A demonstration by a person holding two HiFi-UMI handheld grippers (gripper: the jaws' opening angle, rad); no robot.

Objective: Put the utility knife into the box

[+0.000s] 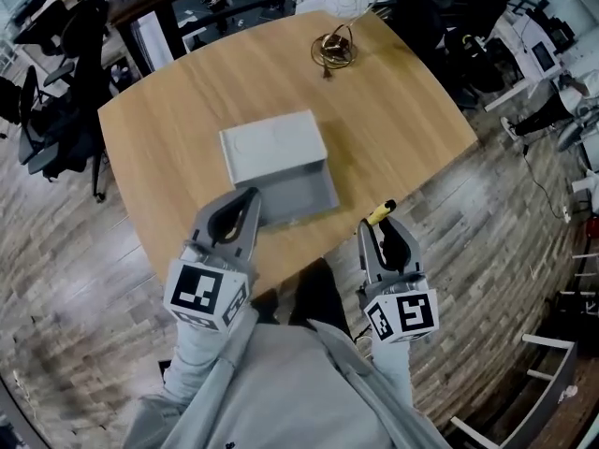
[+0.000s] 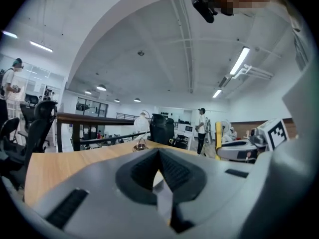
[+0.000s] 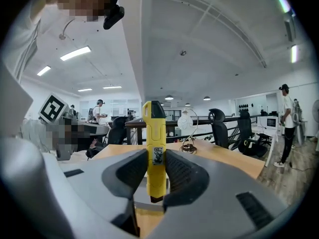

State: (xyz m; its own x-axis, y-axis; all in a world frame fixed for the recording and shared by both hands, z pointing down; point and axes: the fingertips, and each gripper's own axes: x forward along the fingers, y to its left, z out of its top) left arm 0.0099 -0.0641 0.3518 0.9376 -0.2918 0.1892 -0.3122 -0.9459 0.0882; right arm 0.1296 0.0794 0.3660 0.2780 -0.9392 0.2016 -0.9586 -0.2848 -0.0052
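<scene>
A yellow utility knife (image 3: 154,142) stands upright between the pads of my right gripper (image 3: 154,156), which is shut on its lower body. In the head view that right gripper (image 1: 379,226) is off the table's near right edge, with the utility knife's (image 1: 381,212) tip poking out past the fingers. The grey box (image 1: 298,195) lies open at the middle of the wooden table (image 1: 393,120), its lid (image 1: 272,146) folded back behind it. My left gripper (image 1: 247,201) is shut on nothing, its tips over the box's near left corner. The left gripper (image 2: 159,152) view shows its jaws closed together.
A wire stand with a white globe (image 1: 339,21) sits at the table's far edge. Black office chairs (image 1: 56,82) stand on the wooden floor to the left, and more chairs and desks to the far right. People stand in the background of both gripper views.
</scene>
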